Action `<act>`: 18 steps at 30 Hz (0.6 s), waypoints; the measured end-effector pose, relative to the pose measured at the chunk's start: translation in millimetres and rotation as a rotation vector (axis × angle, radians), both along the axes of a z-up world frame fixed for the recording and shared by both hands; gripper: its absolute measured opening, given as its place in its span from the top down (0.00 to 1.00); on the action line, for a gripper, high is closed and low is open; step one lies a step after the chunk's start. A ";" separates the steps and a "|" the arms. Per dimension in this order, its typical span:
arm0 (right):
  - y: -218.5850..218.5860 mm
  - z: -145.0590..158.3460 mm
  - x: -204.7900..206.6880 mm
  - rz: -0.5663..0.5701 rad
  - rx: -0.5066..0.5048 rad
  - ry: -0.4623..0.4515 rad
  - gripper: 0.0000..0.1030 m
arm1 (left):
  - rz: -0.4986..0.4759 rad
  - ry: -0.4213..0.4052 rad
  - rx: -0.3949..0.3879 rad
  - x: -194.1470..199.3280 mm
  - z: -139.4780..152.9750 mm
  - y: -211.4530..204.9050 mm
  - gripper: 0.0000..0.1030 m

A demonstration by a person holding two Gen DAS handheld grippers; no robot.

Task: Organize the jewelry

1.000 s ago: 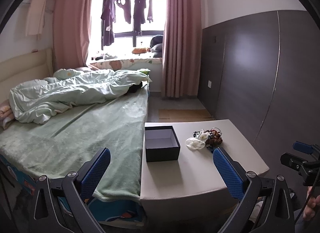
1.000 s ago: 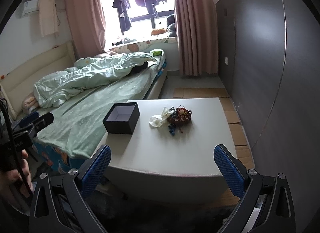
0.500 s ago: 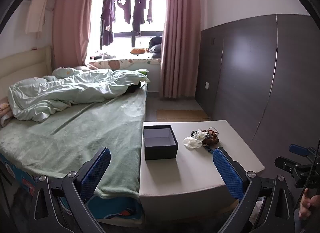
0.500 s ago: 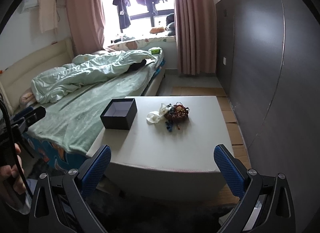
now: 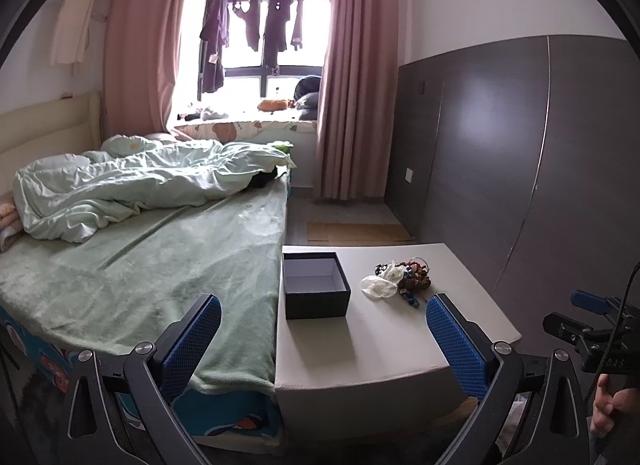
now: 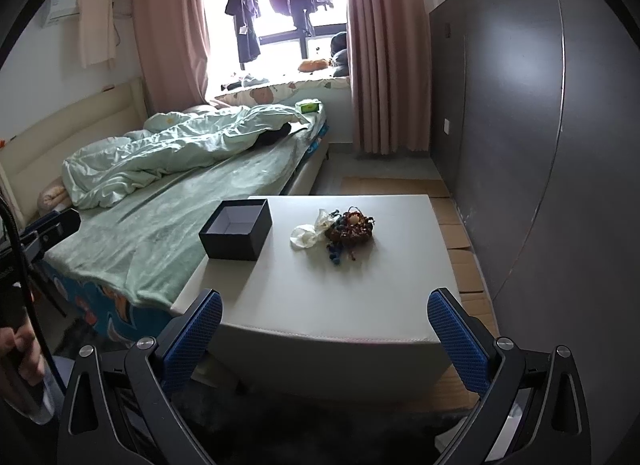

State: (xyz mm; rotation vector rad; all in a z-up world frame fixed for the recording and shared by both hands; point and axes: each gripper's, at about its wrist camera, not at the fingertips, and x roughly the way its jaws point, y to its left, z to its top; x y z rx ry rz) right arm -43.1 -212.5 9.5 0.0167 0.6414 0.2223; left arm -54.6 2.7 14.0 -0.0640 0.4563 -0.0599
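The left gripper [image 5: 322, 339] and right gripper [image 6: 324, 335] hang spread wide and empty, short of the pale table [image 6: 320, 297]. On it the jewelry pile [image 6: 350, 227] lies beside an open black box [image 6: 236, 231]. A green-covered bed [image 6: 168, 217] adjoins the table's left edge.

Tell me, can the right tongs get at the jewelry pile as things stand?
Probably yes: the right tongs are open, short of the table, and nothing stands between them and the jewelry pile.
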 end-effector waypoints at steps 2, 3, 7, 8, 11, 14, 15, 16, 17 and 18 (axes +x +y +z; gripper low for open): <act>0.2 -0.1 -0.4 0.000 0.000 -0.001 0.00 | 0.001 -0.001 -0.002 -0.4 0.1 0.8 0.00; 0.6 -0.6 -1.4 0.000 0.000 -0.003 0.00 | 0.001 -0.001 -0.004 -0.9 0.2 1.2 0.00; 2.0 -1.3 -3.6 0.002 -0.005 -0.005 0.00 | 0.002 0.000 -0.007 -0.1 0.4 1.8 0.00; 2.0 -1.4 -3.5 0.002 -0.007 -0.007 0.00 | 0.002 0.001 -0.008 0.0 0.3 1.8 0.00; 2.8 -3.0 -3.8 0.003 -0.007 -0.007 0.00 | 0.001 0.003 -0.006 1.3 -1.0 2.5 0.00; 3.2 -3.9 -4.2 0.002 -0.001 -0.010 0.00 | 0.000 0.001 -0.007 0.2 -0.7 3.6 0.00; 3.3 -4.5 -4.5 0.002 -0.001 -0.010 0.00 | 0.000 0.000 -0.006 -0.1 -0.9 4.2 0.00; 3.1 -4.7 -4.9 0.002 -0.002 -0.010 0.00 | -0.002 -0.003 -0.002 -0.2 -1.3 4.2 0.00; 3.2 -5.3 -4.1 0.003 -0.004 -0.008 0.00 | -0.003 -0.004 0.002 0.3 -2.2 3.8 0.00; 2.8 -5.9 -3.7 0.002 -0.004 -0.008 0.00 | -0.008 -0.002 0.003 1.0 -3.0 3.6 0.00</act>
